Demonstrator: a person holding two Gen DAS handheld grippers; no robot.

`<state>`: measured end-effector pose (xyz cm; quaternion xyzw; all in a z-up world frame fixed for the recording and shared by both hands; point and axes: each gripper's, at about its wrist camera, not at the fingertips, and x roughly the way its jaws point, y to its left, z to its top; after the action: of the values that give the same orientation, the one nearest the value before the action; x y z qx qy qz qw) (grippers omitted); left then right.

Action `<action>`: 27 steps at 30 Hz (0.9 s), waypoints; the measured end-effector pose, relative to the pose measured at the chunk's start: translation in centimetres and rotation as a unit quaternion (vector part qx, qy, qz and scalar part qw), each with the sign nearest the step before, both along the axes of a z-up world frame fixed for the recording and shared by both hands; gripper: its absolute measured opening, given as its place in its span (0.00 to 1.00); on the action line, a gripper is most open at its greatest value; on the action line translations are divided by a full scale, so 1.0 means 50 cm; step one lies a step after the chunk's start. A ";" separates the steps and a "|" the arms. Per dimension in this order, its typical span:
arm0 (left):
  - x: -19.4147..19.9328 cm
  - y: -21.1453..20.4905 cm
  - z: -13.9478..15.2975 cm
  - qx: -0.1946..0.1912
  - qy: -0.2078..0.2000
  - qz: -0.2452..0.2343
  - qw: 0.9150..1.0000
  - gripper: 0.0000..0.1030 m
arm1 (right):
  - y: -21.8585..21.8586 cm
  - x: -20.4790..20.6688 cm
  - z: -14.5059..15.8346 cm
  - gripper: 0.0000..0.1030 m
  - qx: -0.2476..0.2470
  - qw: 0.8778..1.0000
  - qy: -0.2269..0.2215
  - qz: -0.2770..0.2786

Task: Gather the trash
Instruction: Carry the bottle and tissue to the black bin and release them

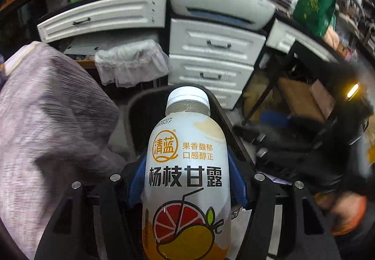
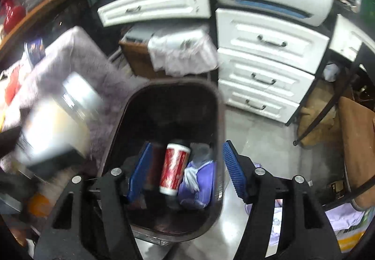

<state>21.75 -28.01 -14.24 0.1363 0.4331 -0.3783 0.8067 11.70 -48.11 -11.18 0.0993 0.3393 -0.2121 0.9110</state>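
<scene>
The left gripper (image 1: 187,180) pinches a drink bottle (image 1: 187,166) across its belly, the blue fingers (image 1: 236,180) pressed against either side of the label, the white cap pointing forward and down toward the dark trash bin (image 1: 140,105) whose rim shows just beyond the cap. To finish this step well, the bottle should be carried until its whole body sits over the bin mouth, not merely the cap, and the fingers should spread only then, low enough that it does not bounce off the rim. In the right wrist view the right gripper (image 2: 186,171) hangs directly above the bin (image 2: 218,100) with its fingers (image 2: 234,173) spread wide and nothing between the pads; a red and white can (image 2: 174,168) lies below them inside the bin beside crumpled purple trash (image 2: 199,180), apart from both pads. The bottle appears there too, blurred, at the left edge of the bin, held by the other gripper, so the right hand would do best to pull clear and leave room. Farther off stand white drawers (image 2: 269,49), a second bin lined with a clear bag (image 2: 182,53), and a purple-grey blanket (image 1: 46,107) to the left.
</scene>
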 end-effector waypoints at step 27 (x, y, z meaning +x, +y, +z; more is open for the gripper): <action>0.000 -0.085 -0.120 0.072 0.020 -0.016 0.997 0.78 | -0.032 -0.067 0.081 0.78 -0.005 0.997 -0.058 -0.042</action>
<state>21.78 -32.28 -20.23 0.1930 0.4727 -0.3619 0.7800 8.33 -49.71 -7.13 0.1213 0.2803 -0.2460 0.9199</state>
